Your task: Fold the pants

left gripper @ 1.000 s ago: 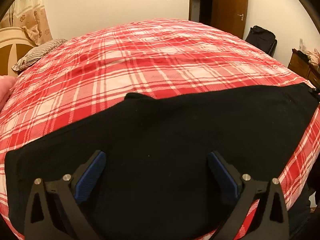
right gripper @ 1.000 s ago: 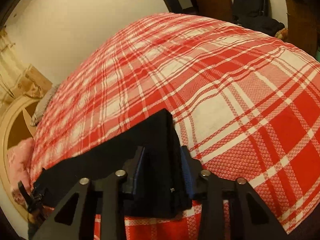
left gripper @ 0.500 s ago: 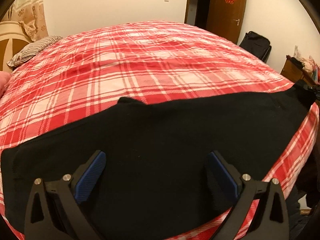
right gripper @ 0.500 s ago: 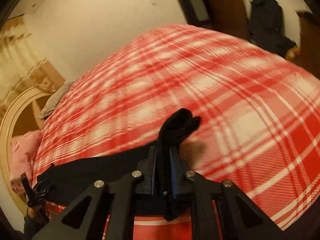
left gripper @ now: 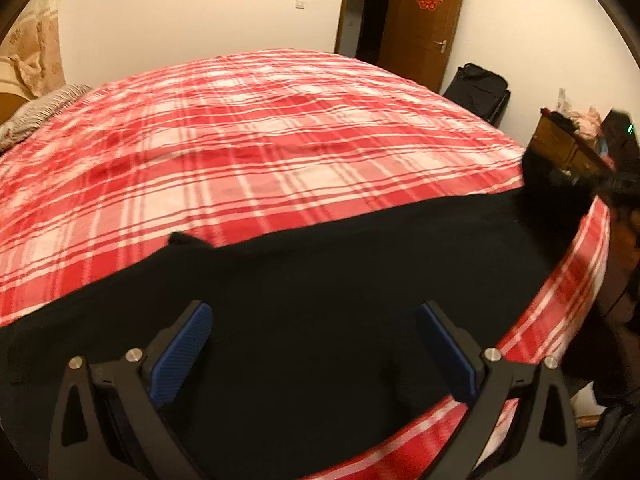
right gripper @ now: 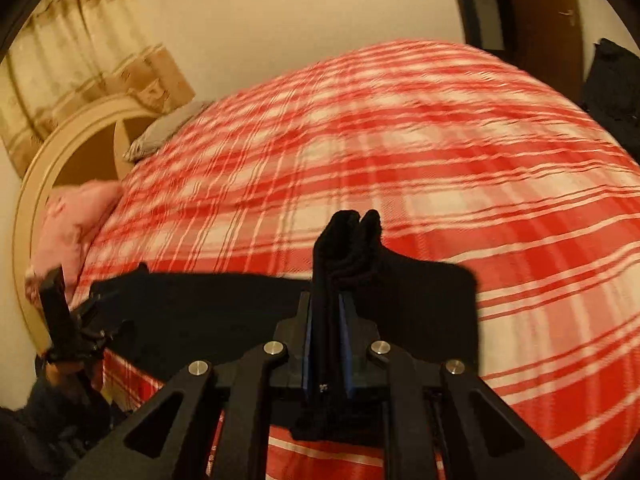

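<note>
Black pants (left gripper: 320, 280) lie flat along the near edge of a bed with a red and white plaid cover (left gripper: 260, 140). My left gripper (left gripper: 312, 344) is open, its blue pads (left gripper: 180, 352) wide apart just above the middle of the pants. My right gripper (right gripper: 326, 312) is shut on one end of the pants (right gripper: 344, 248), with a bunch of black cloth sticking up between the pads. That end is lifted off the bed. The right gripper also shows at the far right of the left wrist view (left gripper: 592, 184).
A wooden door (left gripper: 420, 16) and a black bag (left gripper: 476, 92) stand beyond the bed. A wooden dresser (left gripper: 568, 148) is at the right. A round headboard (right gripper: 52, 168), a pink pillow (right gripper: 68, 224) and a striped pillow (left gripper: 36, 116) are at the bed's head.
My right gripper closed on the end of the pants and has raised it off the bed. My left gripper stayed open over the pants and lifted slightly.
</note>
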Motion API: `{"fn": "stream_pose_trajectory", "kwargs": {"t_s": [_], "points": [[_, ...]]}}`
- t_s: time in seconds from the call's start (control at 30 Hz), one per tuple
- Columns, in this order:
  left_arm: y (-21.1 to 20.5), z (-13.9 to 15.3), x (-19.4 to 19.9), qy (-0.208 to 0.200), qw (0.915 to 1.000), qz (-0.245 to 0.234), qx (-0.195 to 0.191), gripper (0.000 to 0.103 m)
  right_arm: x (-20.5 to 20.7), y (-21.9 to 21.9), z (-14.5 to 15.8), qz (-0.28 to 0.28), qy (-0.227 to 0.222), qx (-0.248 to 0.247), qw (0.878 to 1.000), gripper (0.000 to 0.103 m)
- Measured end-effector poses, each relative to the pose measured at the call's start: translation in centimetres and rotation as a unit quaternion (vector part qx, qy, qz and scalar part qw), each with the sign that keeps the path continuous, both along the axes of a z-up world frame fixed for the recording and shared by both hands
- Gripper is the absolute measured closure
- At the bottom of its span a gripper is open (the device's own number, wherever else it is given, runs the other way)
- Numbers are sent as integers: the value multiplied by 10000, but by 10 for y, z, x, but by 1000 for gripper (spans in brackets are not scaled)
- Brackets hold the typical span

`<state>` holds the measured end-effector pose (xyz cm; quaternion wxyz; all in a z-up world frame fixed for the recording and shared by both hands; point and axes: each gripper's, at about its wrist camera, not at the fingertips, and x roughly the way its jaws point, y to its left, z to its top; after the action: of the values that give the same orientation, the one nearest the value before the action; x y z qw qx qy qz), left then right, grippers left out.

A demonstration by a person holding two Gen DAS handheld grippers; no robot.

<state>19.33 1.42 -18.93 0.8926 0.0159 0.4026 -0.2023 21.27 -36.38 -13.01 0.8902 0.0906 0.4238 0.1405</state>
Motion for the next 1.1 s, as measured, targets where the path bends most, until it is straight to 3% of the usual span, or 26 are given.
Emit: {"fn": "stream_pose_trajectory", "kwargs": {"t_s": [0.2, 0.37, 0.43, 0.57, 0.7, 0.8, 0.93, 1.1], "points": [[-31, 5, 3, -35, 9995, -318, 8, 0, 6, 34, -34, 205, 146, -378, 9990, 91], [-65, 10, 9, -39, 9976, -692, -51, 0, 5, 38, -51, 342, 337, -601, 9970, 89], [-78, 11, 12, -24, 9965, -827, -108, 0, 1, 37, -53, 492, 431, -555, 9963, 84], [-103, 10, 19, 184, 9933, -1090, -342, 0, -14, 38, -46, 954, 464, -371, 9937, 47], [-130, 6, 25, 461, 9883, -1338, -561, 3, -33, 27, -36, 1100, 208, -203, 9935, 46], [-152, 4, 28, 658, 9836, -1527, -693, 12, -41, -6, -31, 727, -52, 331, 9968, 46], [-176, -2, 34, 951, 9781, -1659, -821, 16, -48, -59, -31, -85, -401, 1289, 9908, 46], [-203, -10, 42, 1321, 9711, -1675, -1069, 21, -55, -78, -31, -529, -794, 1307, 9868, 46]]}}
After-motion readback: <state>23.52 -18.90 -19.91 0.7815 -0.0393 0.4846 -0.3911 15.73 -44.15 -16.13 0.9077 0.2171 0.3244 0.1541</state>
